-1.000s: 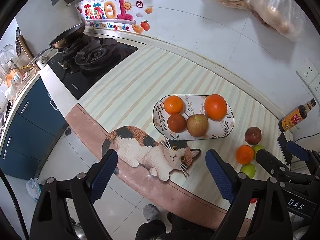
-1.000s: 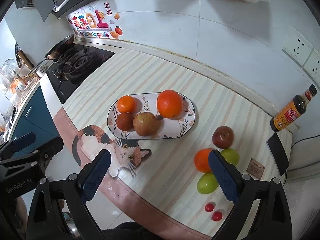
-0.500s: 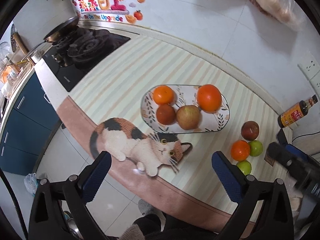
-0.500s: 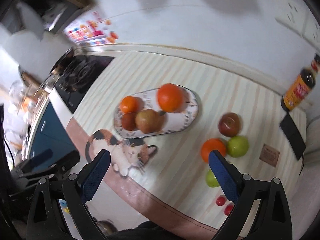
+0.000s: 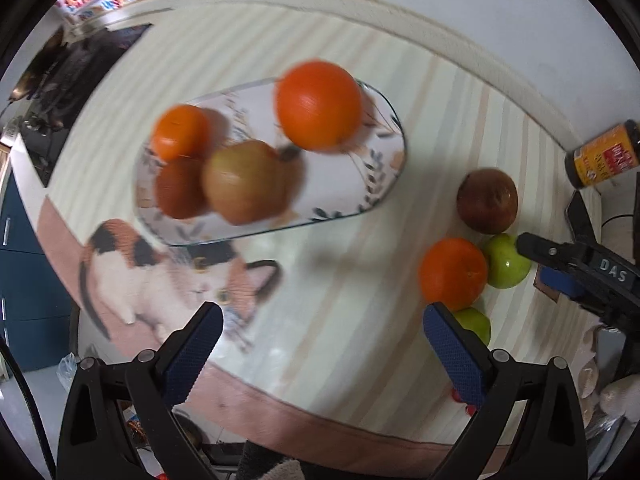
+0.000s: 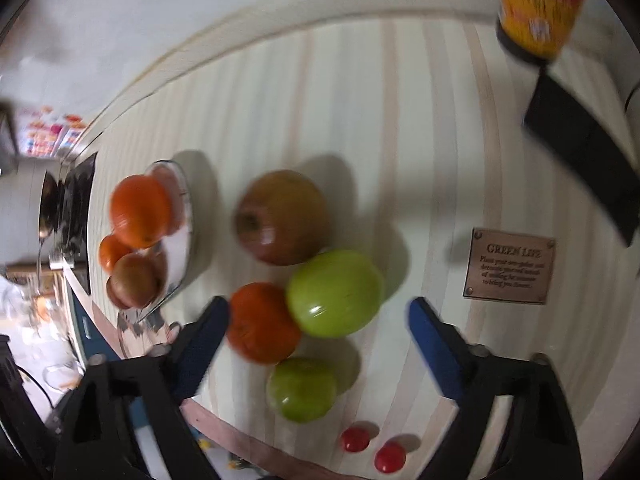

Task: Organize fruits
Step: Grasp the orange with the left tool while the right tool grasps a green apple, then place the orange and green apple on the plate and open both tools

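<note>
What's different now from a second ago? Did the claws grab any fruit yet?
Both came down closer. The right gripper dropped over the loose fruit, its jaws closing a little around the orange and green apple, not gripping. The left gripper opened wide, empty. No fruit has moved.

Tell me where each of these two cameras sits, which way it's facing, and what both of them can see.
Left wrist view: sits on the left tongs, looking down at the oval leaf-patterned plate of fruit; its blue-padded fingers and the right tongs show.
Right wrist view: sits on the right tongs, looking steeply down at the loose fruit; its open jaws, just closing, hang over the larger green apple, clamping nothing.
Shared: plate, dark red apple, loose orange, yellow-labelled sauce bottle.
</note>
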`<state>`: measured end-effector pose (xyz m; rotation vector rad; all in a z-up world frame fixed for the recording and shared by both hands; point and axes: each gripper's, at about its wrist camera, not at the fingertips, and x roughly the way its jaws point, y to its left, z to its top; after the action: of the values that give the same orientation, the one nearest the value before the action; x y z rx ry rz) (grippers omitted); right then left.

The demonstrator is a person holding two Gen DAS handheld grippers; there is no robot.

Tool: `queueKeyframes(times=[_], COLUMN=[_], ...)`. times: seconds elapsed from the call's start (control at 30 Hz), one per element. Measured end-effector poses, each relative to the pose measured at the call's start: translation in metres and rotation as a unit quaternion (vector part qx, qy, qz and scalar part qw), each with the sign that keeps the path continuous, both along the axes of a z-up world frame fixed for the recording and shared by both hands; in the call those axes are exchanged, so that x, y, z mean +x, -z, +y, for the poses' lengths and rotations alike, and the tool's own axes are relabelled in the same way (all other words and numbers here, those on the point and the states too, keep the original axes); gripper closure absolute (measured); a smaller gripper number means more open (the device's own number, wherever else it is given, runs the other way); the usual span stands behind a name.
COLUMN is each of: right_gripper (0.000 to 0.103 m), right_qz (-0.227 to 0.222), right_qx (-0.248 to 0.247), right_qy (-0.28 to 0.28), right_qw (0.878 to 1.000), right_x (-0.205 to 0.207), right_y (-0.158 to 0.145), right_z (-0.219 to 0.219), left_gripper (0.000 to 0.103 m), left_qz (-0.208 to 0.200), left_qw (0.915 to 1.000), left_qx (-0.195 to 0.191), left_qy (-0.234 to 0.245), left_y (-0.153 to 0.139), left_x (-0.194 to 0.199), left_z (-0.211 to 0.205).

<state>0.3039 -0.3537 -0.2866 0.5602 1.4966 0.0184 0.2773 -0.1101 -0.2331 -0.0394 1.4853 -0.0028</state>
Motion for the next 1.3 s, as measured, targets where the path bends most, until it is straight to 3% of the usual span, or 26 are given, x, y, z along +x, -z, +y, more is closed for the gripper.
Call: queueKeyframes(times=[0.13, 0.2, 0.3, 0.43, 0.57, 0.6, 0.7, 0.73, 0.8, 0.9, 1.07, 1.2, 1.3], right_gripper=[0.023, 0.038, 0.038, 0.038, 0.038, 0.038, 0.038, 0.038, 0.038, 0.038, 0.038, 0.037, 0.037], right_qz=[0.017, 0.018, 0.004, -0.003, 0.007, 0.008, 0.007, 0.006, 0.006, 0.006, 0.006, -0.005, -0.002], right_qx=[0.027, 0.040, 0.042, -0.005, -0.001, 0.005, 0.007, 0.007, 0.001, 0.004, 0.029, -0.002, -0.011], right_qy=[0.009, 0.005, 0.003, -0.020, -0.013, -0.008, 0.001, 0.002, -0.004, -0.018, -0.055, -0.085, -0.089], right_qw=[0.999, 0.999, 0.999, 1.000, 1.000, 1.000, 1.000, 1.000, 1.000, 1.000, 0.998, 0.996, 0.996], right_x=[0.000, -0.001, -0.002, -0.008, -0.022, -0.023, -0.028, -0.028, -0.028, -0.027, -0.028, -0.024, -0.022], right_y=[0.029, 0.043, 0.049, 0.041, 0.043, 0.043, 0.043, 0.043, 0.042, 0.041, 0.043, 0.041, 0.040], right_z=[-0.003, 0.000, 0.001, -0.007, -0.025, -0.029, -0.036, -0.037, -0.036, -0.029, -0.005, 0.015, 0.019], left_gripper=[0.000, 0.000, 0.000, 0.000, 0.000, 0.002, 0.039, 0.039, 0.040, 0.040, 0.040, 0.040, 0.040], left_qz=[0.025, 0.037, 0.056, 0.081, 0.094, 0.097, 0.099, 0.105, 0.102, 0.085, 0.081, 0.090, 0.087], left_qw=[0.9996, 0.9992, 0.9974, 0.9937, 0.9905, 0.9895, 0.9859, 0.9837, 0.9852, 0.9913, 0.9946, 0.9951, 0.9948], left_qx=[-0.008, -0.016, -0.044, -0.075, -0.093, -0.098, -0.132, -0.145, -0.136, -0.091, -0.055, -0.040, -0.050], left_qy=[0.003, 0.004, 0.002, 0.016, 0.038, 0.043, 0.026, 0.017, 0.021, 0.043, 0.035, 0.007, -0.015], left_y=[0.020, 0.027, 0.040, 0.058, 0.072, 0.076, 0.085, 0.088, 0.086, 0.079, 0.071, 0.078, 0.080], left_x=[0.008, 0.010, 0.015, 0.023, 0.031, 0.033, 0.040, 0.040, 0.039, 0.032, 0.011, -0.001, -0.006], left_z=[-0.015, -0.021, -0.032, -0.055, -0.080, -0.086, -0.088, -0.087, -0.087, -0.081, -0.040, -0.010, 0.003])
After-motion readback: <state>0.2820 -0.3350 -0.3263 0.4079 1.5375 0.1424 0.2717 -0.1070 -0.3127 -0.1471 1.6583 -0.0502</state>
